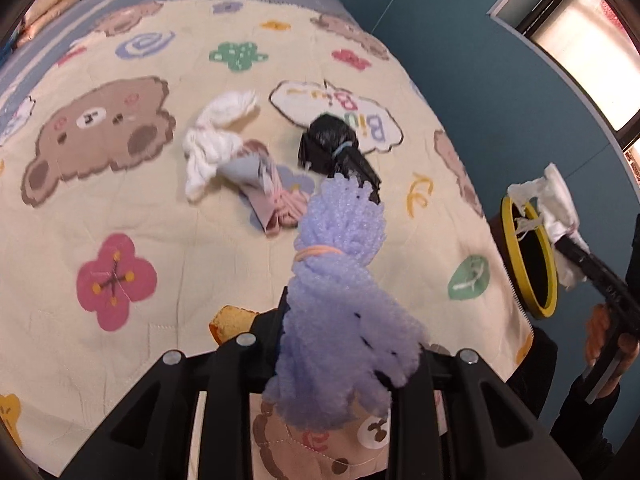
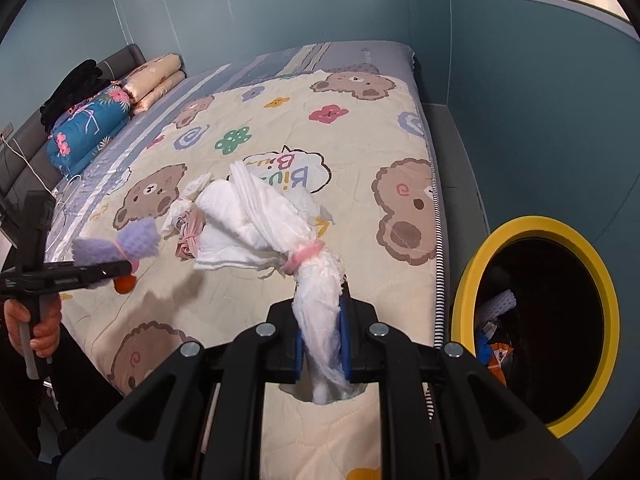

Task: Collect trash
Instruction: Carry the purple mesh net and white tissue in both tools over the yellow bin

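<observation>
Through the left wrist camera, the left tool (image 1: 340,280) is pinching a purple foam bundle (image 1: 340,292) tied with an orange band, holding it up over the bed quilt (image 1: 120,208). Beyond it on the quilt, a black bag bundle (image 1: 330,148) with a blue band is lying on the speech-bubble print, and a white bundle (image 1: 216,140) is lying to its left, touching a pink and grey bundle (image 1: 268,196). At the right edge, the right tool (image 1: 560,240) is gripping a white tissue bundle (image 1: 554,200) just above the yellow-rimmed bin (image 1: 510,256) beside the bed.

Through the right wrist camera, the right tool (image 2: 322,344) is squeezing the twisted tail of the white tissue bundle (image 2: 272,216) between its blue pads (image 2: 345,340); a pink band is cinching the bundle above the grip. The yellow-rimmed bin (image 2: 476,280) is standing at the lower right, next to the bed's edge, with some scraps lying inside. At the left, the left tool (image 2: 116,268) is clamping the purple foam bundle (image 2: 120,244) above the bed quilt (image 2: 360,140). Folded bedding (image 2: 88,128) is sitting by the headboard.
</observation>
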The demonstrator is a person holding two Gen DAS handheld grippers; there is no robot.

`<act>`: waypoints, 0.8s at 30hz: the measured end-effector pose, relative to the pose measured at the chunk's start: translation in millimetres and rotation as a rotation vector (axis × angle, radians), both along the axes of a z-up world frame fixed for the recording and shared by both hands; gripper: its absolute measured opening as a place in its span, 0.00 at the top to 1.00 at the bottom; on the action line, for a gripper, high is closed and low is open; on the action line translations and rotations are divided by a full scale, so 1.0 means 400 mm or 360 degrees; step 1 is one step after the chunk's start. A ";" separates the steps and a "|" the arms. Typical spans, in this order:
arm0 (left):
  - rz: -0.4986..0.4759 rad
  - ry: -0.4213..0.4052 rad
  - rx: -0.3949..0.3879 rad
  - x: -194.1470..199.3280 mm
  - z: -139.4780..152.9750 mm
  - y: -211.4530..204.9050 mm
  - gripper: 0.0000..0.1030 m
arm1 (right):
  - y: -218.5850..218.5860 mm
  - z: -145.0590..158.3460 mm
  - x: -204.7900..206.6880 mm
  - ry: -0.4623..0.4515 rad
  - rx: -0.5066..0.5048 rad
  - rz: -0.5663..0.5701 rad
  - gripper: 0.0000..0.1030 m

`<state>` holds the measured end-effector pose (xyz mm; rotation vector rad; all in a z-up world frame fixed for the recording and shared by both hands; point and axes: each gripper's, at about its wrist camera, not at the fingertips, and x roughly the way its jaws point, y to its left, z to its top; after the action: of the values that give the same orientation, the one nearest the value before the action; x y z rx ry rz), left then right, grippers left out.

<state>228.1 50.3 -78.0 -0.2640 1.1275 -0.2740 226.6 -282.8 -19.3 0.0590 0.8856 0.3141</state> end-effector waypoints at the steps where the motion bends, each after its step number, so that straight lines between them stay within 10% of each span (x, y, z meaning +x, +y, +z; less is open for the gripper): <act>1: 0.0002 0.0005 0.0009 -0.001 -0.007 -0.001 0.77 | -0.001 0.000 -0.002 0.0000 0.0000 0.0006 0.87; 14: -0.0033 -0.0010 0.0066 0.005 0.007 -0.006 0.68 | 0.005 -0.025 0.001 0.0027 0.0009 0.0037 0.87; 24: -0.0050 -0.0097 0.0159 -0.004 0.044 -0.034 0.84 | 0.003 -0.038 -0.002 0.0024 0.0029 0.0038 0.87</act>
<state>226.5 36.8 -60.3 -0.1485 1.0825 -0.2511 225.9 -281.5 -34.6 0.0677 0.8990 0.3441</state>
